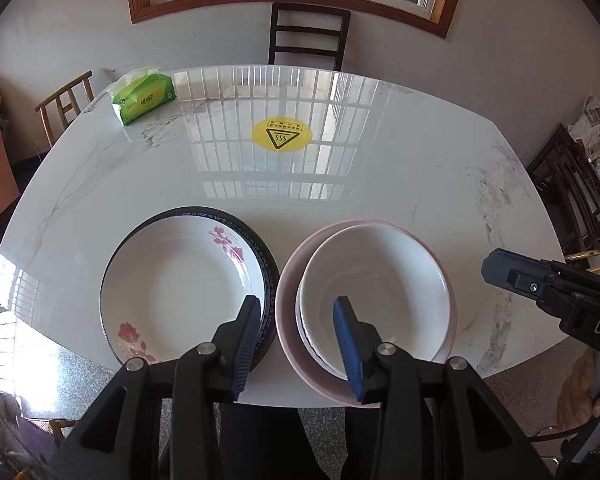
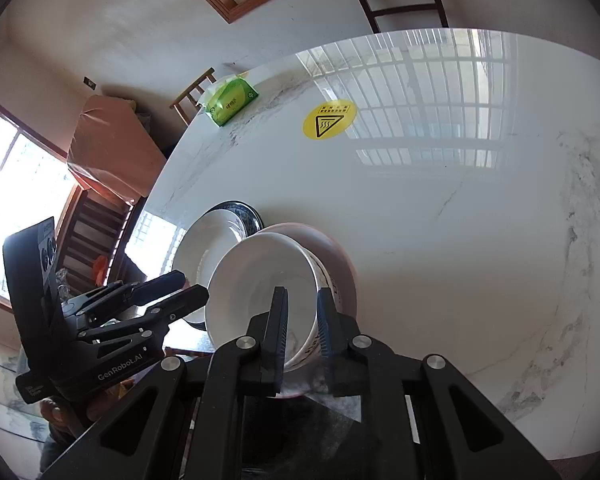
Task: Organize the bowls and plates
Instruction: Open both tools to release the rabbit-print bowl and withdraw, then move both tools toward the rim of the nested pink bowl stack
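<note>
In the left wrist view my left gripper hangs spread and empty at lower centre, over the gap between the floral plate and the white bowl nested in a pink bowl. In the right wrist view my right gripper, bottom centre, looks nearly pressed together on the white bowl's rim; stacking seems done, so next I'd let go and lift clear.

Left wrist: high, looking steeply down over table — near.
Right wrist: closer, tilted.
Shared: bowls, sticker.

white bowl nested in pink bowl, beside floral plate on dark-rimmed plate
</note>
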`<state>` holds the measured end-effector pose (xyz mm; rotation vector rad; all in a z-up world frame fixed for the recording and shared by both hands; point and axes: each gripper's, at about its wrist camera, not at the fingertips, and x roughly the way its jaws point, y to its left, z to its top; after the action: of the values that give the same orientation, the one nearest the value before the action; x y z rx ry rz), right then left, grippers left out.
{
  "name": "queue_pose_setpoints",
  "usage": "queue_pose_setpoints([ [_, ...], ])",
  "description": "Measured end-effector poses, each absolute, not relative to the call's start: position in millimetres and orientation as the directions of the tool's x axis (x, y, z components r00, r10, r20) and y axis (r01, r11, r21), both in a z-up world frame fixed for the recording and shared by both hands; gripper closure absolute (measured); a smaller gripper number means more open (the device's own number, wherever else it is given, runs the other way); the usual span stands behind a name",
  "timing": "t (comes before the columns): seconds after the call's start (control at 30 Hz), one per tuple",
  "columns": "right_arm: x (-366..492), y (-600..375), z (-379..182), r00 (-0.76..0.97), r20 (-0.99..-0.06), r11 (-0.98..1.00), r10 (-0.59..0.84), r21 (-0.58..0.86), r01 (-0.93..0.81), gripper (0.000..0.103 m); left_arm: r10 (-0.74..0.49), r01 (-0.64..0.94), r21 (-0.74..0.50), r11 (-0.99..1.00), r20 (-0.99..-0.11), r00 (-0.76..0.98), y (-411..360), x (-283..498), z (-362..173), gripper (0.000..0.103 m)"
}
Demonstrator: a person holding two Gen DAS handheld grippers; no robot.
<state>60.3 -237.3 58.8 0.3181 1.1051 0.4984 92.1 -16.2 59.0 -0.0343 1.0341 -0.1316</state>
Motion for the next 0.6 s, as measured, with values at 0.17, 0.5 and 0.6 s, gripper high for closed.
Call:
queue_pose_setpoints([
  [0.17, 18, -232, 69, 0.564, -0.704, 0.902, 0.432, 0.33, -0.28, 0.064, -0.099, 0.068, -0.072, 0.995, -0.74, 0.665, -7, 48, 58, 0.064],
  [0.5, -37, -244, 30, 0.705, -0.587, 0.908, 0.397, 0.361, -0.212, 0.061, -0.204, 0.061, -0.221, 0.973, -0.719, 0.665, 12, 18, 27, 0.065],
  [0.6, -41, -247, 18, 0.695, -0.603, 0.911, 0.392, 0.361, -0.201, 0.061, -0.196, 0.046, -0.222, 0.974, -0.723, 0.662, 14, 18, 24, 0.065],
])
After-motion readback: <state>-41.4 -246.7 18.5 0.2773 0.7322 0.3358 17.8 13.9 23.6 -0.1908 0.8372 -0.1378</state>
